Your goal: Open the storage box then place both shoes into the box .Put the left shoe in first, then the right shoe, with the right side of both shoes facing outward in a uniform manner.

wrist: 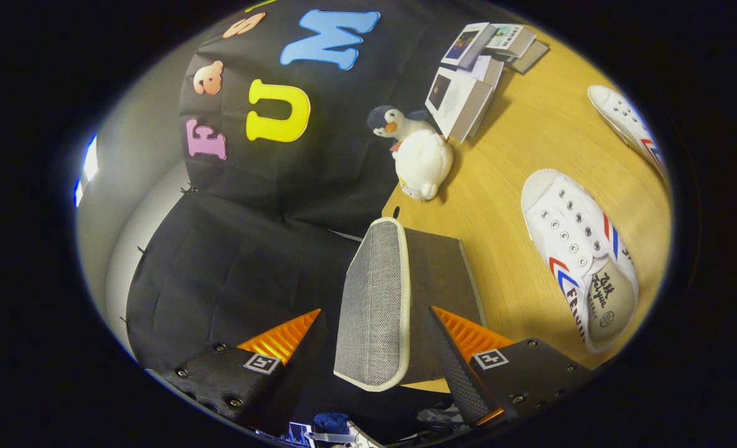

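The grey fabric lid [375,311] of the storage box, edged in white, stands raised between my two fingers. Behind it I see the box's dark body [443,267] on the wooden table [518,143]. My gripper [375,310] is open, one finger on each side of the lid, with a narrow gap at both edges. A white shoe with red and blue stripes [577,261] lies on the table to the right of the box, its opening towards me. A second matching shoe [630,124] lies farther off beyond it.
A plush penguin [418,155] sits on the table just beyond the box, near the table's edge. Past it is a stack of white booklets and small boxes [468,81]. Black cloth wall hangs to the left of the table.
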Available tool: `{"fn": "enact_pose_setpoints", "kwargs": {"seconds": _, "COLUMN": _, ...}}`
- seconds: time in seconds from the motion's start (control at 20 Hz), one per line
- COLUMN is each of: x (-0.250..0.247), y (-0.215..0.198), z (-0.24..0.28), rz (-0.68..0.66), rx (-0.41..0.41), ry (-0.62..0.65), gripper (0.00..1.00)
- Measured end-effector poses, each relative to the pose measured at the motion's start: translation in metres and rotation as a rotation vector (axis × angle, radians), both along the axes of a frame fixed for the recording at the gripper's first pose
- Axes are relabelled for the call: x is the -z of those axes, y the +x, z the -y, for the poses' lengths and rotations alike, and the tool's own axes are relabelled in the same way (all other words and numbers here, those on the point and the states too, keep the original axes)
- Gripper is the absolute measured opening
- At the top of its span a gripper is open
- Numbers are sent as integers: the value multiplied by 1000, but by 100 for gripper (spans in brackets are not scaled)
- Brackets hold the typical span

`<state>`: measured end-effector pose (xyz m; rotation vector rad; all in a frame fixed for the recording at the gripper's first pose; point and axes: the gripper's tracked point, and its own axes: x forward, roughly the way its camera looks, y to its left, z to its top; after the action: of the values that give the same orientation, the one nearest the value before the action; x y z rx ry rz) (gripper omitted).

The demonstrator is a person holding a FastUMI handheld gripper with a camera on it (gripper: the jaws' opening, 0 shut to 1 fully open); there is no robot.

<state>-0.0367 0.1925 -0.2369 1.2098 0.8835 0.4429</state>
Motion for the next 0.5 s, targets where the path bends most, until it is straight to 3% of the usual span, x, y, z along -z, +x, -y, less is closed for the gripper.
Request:
{"fn": "enact_pose_setpoints", "kwargs": {"seconds": 0.2, "x": 13, "y": -5, "z": -14, "rz": -65, "rx": -12, "ry": 103, "gripper": 97}}
{"fn": "enact_pose_setpoints", "kwargs": {"seconds": 0.5, "x": 17, "y": -4, "z": -38, "rz": -102, "rx": -41, "ry": 113, "gripper": 91}}
